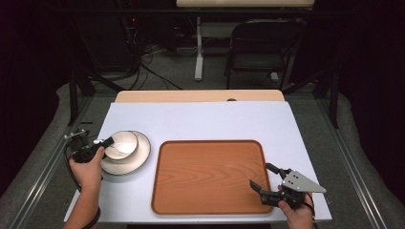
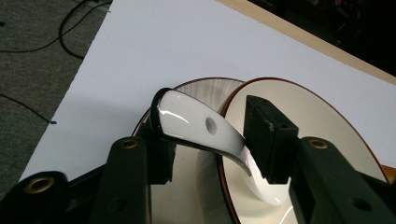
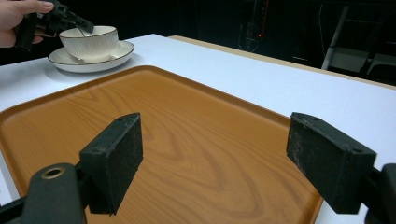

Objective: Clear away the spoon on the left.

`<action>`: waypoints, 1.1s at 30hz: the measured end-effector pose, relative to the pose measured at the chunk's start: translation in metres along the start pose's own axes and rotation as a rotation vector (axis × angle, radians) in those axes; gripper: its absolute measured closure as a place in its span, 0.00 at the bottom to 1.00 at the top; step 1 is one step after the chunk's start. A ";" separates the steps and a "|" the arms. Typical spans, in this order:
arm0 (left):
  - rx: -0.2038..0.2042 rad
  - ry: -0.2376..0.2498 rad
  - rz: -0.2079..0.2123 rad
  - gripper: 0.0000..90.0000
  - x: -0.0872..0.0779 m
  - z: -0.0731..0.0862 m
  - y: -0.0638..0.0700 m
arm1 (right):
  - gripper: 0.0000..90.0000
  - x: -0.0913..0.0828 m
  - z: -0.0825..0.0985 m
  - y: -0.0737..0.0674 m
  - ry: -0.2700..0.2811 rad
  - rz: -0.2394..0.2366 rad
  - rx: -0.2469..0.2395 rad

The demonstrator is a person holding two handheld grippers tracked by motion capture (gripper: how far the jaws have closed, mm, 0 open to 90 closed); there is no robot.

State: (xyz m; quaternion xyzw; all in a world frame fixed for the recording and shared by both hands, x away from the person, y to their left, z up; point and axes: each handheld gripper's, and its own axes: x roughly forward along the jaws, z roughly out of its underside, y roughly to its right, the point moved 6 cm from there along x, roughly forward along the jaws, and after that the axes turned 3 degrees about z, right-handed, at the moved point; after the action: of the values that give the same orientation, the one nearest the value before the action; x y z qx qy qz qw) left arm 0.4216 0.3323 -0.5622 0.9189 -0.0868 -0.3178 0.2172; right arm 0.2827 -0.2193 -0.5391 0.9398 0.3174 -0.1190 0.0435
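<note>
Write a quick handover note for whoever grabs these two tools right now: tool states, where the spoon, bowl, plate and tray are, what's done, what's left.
Left tool: jaws either side of the white spoon's handle; one pad looks to touch it, the other shows a gap, so no firm grip yet.
Right tool: open, holding nothing, over the near right corner of the wooden tray.
Bowl sits on the plate, left of the tray; spoon rests in the bowl.
Done: left tool lined up on the spoon.
Left: probably close and lift the spoon; tray holds nothing yet.
</note>
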 end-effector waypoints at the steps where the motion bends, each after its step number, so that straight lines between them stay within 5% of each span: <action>1: -0.001 0.001 0.001 0.64 0.000 0.000 0.000 | 0.21 0.000 0.000 0.000 0.001 0.000 -0.001; 33: -0.031 0.045 0.022 0.87 -0.017 -0.008 0.000 | 0.21 0.000 0.000 0.001 -0.004 0.002 0.000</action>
State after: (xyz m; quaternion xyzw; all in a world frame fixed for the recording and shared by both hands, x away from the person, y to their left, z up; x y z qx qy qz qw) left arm 0.4131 0.3408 -0.5470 0.9213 -0.0872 -0.2958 0.2368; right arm 0.2828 -0.2203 -0.5392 0.9399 0.3162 -0.1208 0.0442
